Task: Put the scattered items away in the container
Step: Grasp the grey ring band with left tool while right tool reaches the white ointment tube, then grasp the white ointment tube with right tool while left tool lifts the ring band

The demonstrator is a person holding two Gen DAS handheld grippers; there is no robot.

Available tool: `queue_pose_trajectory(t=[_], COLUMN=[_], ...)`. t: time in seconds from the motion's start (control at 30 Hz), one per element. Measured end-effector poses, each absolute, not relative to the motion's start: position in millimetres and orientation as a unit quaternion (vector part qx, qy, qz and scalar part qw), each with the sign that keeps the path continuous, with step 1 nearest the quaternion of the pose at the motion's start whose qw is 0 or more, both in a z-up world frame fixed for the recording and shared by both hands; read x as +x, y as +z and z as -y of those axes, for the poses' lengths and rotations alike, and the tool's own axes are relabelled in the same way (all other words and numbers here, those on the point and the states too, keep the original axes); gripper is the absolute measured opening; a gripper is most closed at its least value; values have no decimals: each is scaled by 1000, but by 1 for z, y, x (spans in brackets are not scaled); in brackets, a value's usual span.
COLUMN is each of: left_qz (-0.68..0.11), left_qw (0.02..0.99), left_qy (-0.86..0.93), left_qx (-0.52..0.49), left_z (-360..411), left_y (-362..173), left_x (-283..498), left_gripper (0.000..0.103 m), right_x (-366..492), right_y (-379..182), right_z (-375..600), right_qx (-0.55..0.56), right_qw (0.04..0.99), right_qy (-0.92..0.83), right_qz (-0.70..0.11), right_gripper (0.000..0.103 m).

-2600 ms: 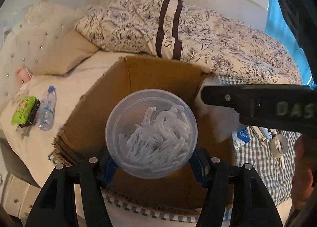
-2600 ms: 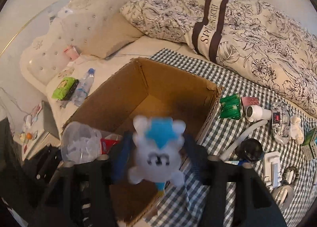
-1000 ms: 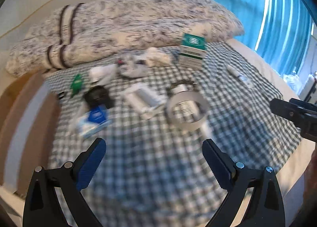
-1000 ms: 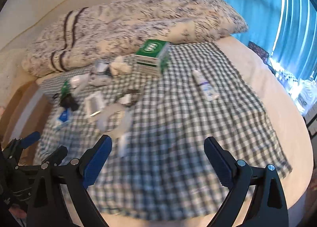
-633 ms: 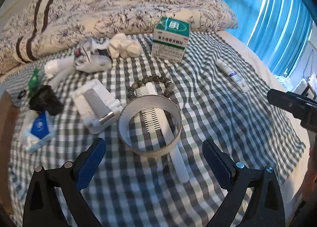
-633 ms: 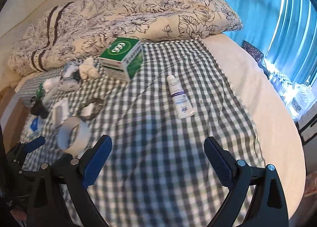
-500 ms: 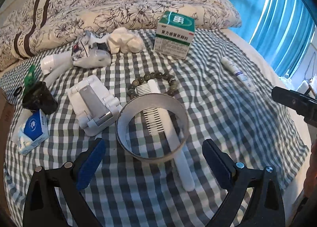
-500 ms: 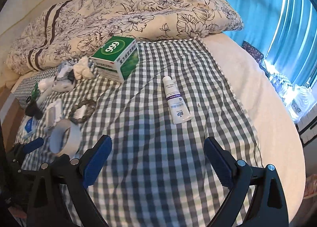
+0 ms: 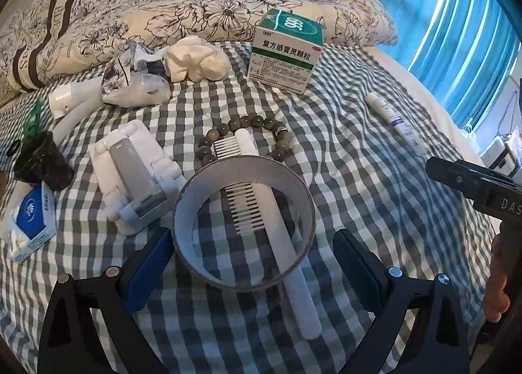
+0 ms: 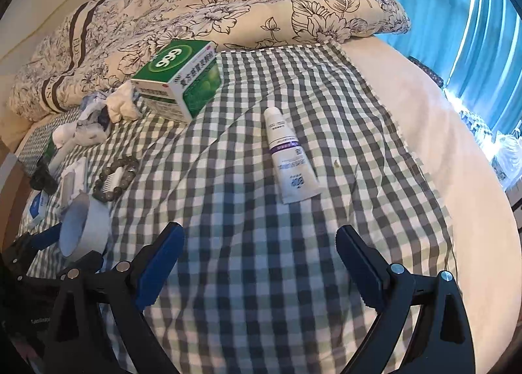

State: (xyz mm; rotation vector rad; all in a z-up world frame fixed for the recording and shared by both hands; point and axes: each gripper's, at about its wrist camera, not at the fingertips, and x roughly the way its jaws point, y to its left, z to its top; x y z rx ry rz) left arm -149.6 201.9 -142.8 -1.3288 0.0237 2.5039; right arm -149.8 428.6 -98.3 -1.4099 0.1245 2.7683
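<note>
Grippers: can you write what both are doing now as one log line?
left gripper: open, straddling grey tape ring lying over white comb | right gripper: open, empty, facing white cream tube | checked cloth

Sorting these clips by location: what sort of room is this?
Most likely a bedroom: the items lie on a bed's checked cloth, with a floral duvet bunched behind and blue curtains alongside.

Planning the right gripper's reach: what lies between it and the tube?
Only bare checked cloth lies between the right gripper and the tube, as the right wrist view shows.
</note>
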Motion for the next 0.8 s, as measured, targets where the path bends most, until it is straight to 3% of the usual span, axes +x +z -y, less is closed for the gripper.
queue_pose_trajectory(t=[0.03, 0.1, 0.5, 0.57, 0.6, 0.67, 0.8], left_qz=[-11, -17, 16, 23, 23, 27, 53], left_qw=[143, 124, 146, 160, 161, 169, 187], left_qy=[873, 880, 886, 887, 890, 893, 896], left_qx=[-465, -458, -440, -432, -426, -415, -399], left_z=[-203, -203, -187, -181, -179, -171, -155], left_y=[-144, -146, -122, -108, -102, -88, -65], left_x=[-152, -155, -144, -140, -138, -135, -129], left_gripper=[99, 85, 84, 84, 84, 84, 84], right_x=[-153, -159, -240, -251, -254, -252, -233], right_y=[-100, -101, -116, -126, -131, -132, -118], right_z=[-431, -436, -435, -430, -429, -428, -428], right_qx=[-456, -459, -493, -507, -517, -516, -503], right_qw=[18, 15, 34, 41, 50, 63, 72], right_qy=[889, 887, 869, 860, 854, 854, 861], right_qz=[-39, -39, 13, 28, 35, 34, 17], right_gripper=[95, 95, 94, 68, 44, 31, 30])
